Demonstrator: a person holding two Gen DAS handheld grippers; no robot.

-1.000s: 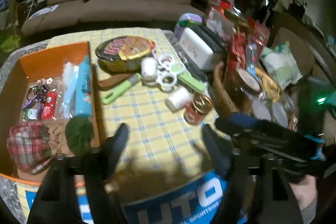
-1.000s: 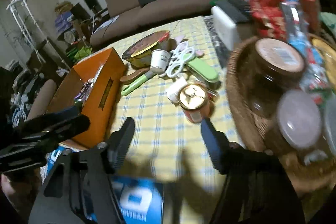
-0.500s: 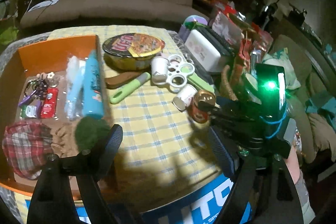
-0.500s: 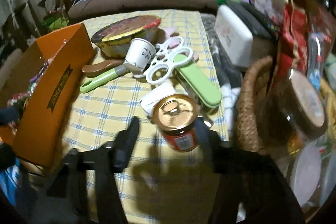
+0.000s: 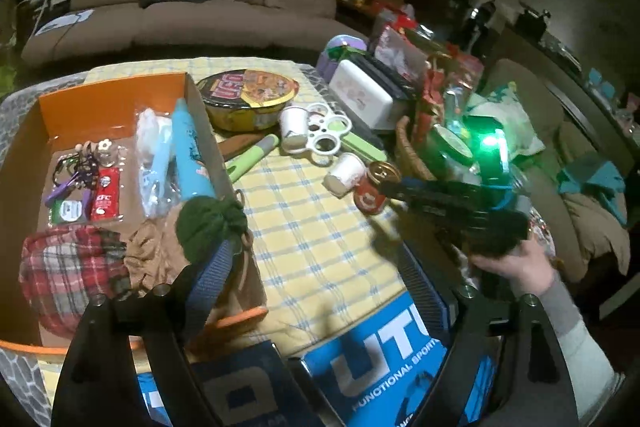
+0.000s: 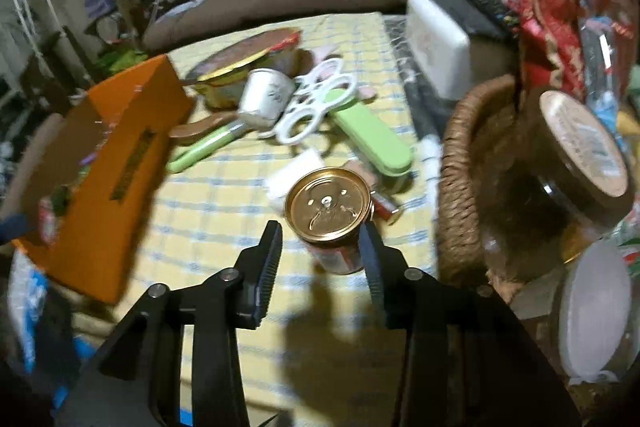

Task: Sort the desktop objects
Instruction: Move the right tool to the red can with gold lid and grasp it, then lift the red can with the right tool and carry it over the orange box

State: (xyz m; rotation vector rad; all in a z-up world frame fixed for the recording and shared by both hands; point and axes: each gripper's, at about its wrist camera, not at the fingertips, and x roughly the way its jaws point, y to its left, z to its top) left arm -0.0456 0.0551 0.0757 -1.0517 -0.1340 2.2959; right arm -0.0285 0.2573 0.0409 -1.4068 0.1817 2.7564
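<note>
I saw the orange box left of the can, a strip of bare checked cloth between them, the wicker basket close on the can's right. "UFO" showed on the noodle bowl behind it. The can stood upright, gold lid upward. My right gripper straddled it, jaws parted. My left gripper gaped wide, empty.

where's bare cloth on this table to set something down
The open patch is the checked cloth between the orange box and the small can, running to the near edge. Farther back it is crowded: noodle bowl, cups, white scissors. The wicker basket blocks the right.
</note>
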